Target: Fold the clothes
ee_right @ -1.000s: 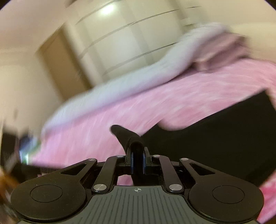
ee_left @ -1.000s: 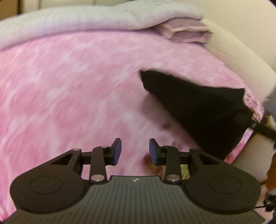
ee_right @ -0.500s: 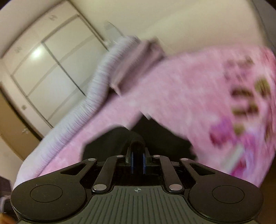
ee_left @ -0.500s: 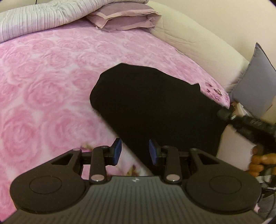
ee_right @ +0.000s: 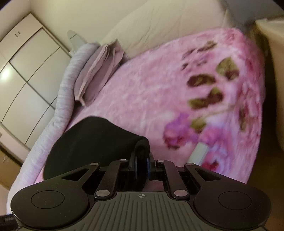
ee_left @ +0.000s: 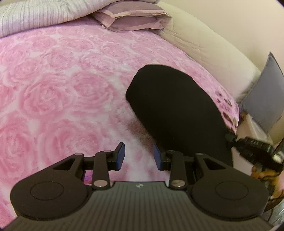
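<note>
A black garment (ee_left: 175, 106) lies spread on the pink rose-patterned bed cover, near the bed's right edge. My left gripper (ee_left: 139, 156) hovers open just beside the garment's near left edge, nothing between its blue pads. In the right wrist view the same black garment (ee_right: 92, 140) lies ahead to the left, and my right gripper (ee_right: 141, 163) is shut on a bunched fold of its edge. The right gripper (ee_left: 230, 137) also shows at the garment's right edge in the left wrist view, held by a hand.
A folded lilac pillowcase (ee_left: 131, 18) and a grey striped duvet (ee_left: 35, 16) lie at the head of the bed. A cream padded headboard (ee_left: 204, 46) and a grey cushion (ee_left: 264, 101) stand to the right. White wardrobe doors (ee_right: 23, 74) are behind.
The black garment has been swung across and laid flat on the bed, my right gripper still shut on its edge. The left gripper has come closer to the garment's near edge, staying open.
</note>
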A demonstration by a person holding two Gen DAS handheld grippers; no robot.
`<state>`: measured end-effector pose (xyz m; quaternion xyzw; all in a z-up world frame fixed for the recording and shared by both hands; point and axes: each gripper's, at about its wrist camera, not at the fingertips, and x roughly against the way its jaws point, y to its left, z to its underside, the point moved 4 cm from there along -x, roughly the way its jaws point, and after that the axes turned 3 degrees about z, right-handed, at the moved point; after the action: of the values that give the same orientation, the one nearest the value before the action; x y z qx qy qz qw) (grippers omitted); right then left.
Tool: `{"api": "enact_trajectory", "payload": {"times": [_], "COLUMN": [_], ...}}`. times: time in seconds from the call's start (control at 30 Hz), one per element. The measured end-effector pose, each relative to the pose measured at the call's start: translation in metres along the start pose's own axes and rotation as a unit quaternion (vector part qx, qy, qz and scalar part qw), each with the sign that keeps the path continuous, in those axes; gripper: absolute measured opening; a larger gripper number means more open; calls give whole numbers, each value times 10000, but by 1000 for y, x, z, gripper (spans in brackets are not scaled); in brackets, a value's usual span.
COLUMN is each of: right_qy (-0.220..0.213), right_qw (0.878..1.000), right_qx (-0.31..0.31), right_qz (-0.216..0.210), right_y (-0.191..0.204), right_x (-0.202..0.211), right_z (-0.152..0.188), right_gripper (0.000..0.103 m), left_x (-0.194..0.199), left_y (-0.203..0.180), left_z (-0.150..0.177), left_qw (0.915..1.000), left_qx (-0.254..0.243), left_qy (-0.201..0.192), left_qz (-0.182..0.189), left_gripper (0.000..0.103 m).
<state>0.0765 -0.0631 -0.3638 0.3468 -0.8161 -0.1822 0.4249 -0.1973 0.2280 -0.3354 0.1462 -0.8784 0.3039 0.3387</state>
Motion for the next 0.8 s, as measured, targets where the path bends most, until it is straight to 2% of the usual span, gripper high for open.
{"api": "enact_trajectory", "payload": {"times": [0.07, 0.1, 0.13, 0.2, 0.27, 0.37, 0.43, 0.53, 0.6, 0.67, 0.7, 0.73, 0.8], "right_qy": [147, 222, 261, 259, 270, 431, 606, 816, 797, 801, 821, 842, 882], "right_qw": [9996, 9990, 9981, 9949, 9895, 9743, 9650, 9581, 9553, 9601, 9637, 9672, 9734], "right_qx": [-236, -380, -559, -974, -1412, -2110, -2420, -2636, -2753, -2596, -2457, -2319, -2040], "right_qz": [-67, -21, 47, -44, -177, -654, -806, -774, -721, -667, -639, -611, -554], "right_y": [-2, -5, -8, -13, -17, -10, -5, -1, 0, 2, 2, 3, 5], "right_x": [1, 3, 8, 21, 34, 45, 45, 32, 26, 23, 22, 21, 19], "right_z": [-1, -1, 1, 10, 20, 47, 65, 82, 85, 80, 76, 72, 65], "right_gripper": [32, 52, 62, 63, 64, 71, 74, 74, 74, 74, 63, 33, 21], "left_x": [0, 0, 0, 0, -4, -13, -18, -25, -30, -36, -40, -44, -48], "left_y": [5, 7, 8, 12, 20, 34, 42, 51, 54, 58, 60, 62, 62], "left_z": [-2, -3, -5, -7, -9, -11, -14, -18, -22, -26, -26, -27, -27], "left_qw": [9997, 9992, 9984, 9962, 9931, 9881, 9841, 9787, 9767, 9751, 9743, 9732, 9701], "left_qx": [221, 338, 463, 706, 971, 1363, 1584, 1832, 1916, 1980, 2026, 2074, 2157], "left_qy": [-22, -38, -61, -108, -99, -114, -138, -200, -240, -260, -256, -265, -290], "left_qz": [130, 212, 308, 507, 648, 707, 787, 901, 940, 962, 951, 962, 1073], "left_gripper": [32, 33, 36, 42, 43, 43, 43, 43, 45, 45, 45, 44, 40]}}
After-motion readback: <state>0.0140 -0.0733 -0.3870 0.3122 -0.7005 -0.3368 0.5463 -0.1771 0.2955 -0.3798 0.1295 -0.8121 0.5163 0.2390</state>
